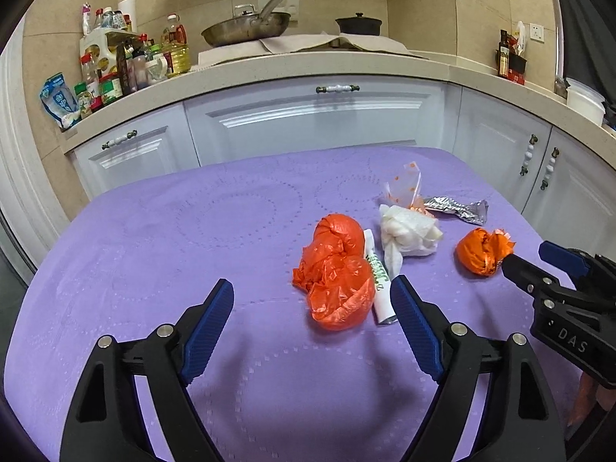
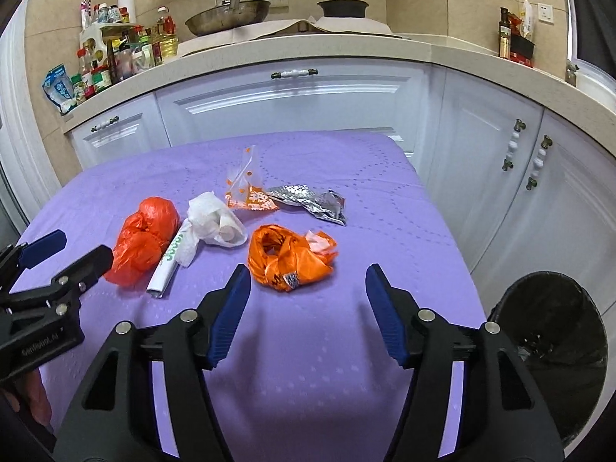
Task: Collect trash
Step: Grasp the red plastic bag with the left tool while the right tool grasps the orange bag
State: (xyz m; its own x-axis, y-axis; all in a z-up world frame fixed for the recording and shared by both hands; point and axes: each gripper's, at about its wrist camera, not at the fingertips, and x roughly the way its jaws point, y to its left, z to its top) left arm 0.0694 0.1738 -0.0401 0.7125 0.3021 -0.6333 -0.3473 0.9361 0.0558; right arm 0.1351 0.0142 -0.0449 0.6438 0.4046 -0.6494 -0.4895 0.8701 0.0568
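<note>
Trash lies in a loose cluster on the purple tablecloth [image 1: 154,238]; from the left wrist, the left gripper [image 1: 312,300] stands spread with nothing between its pads, a crumpled red bag [image 1: 335,273] just ahead, a white paper wad [image 1: 408,235] and an orange bag [image 1: 481,250] further right. From the right wrist, the right gripper [image 2: 304,285] is likewise spread and empty, near the orange bag [image 2: 288,254]; a black bin [image 2: 554,346] sits beside the table's right edge, its inside too dark to read.
</note>
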